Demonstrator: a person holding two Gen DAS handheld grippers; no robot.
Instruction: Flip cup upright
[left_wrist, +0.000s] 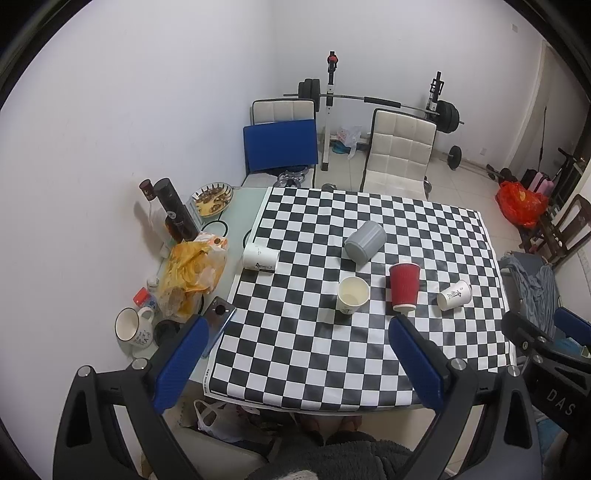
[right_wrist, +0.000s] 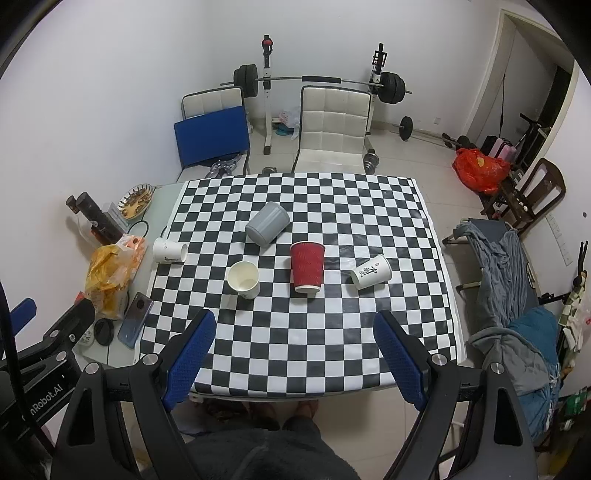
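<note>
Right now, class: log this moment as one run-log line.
left gripper: open, empty | right gripper: open, empty | red cup: upright | grey cup: on side | checkered cloth

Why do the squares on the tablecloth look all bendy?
Both wrist views use fisheye lenses: in the left wrist view the checkered cloth curves outward and dark corners ring the picture; the right wrist view bends it likewise, and the white patch right of the red cup is lamp glare.

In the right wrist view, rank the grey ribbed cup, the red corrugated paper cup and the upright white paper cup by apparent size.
1. Grey ribbed cup, lying on its side, looks largest.
2. Red corrugated paper cup, close behind; it sits nearer the camera, so this order is unsure.
3. Upright white paper cup, clearly smallest.
</note>
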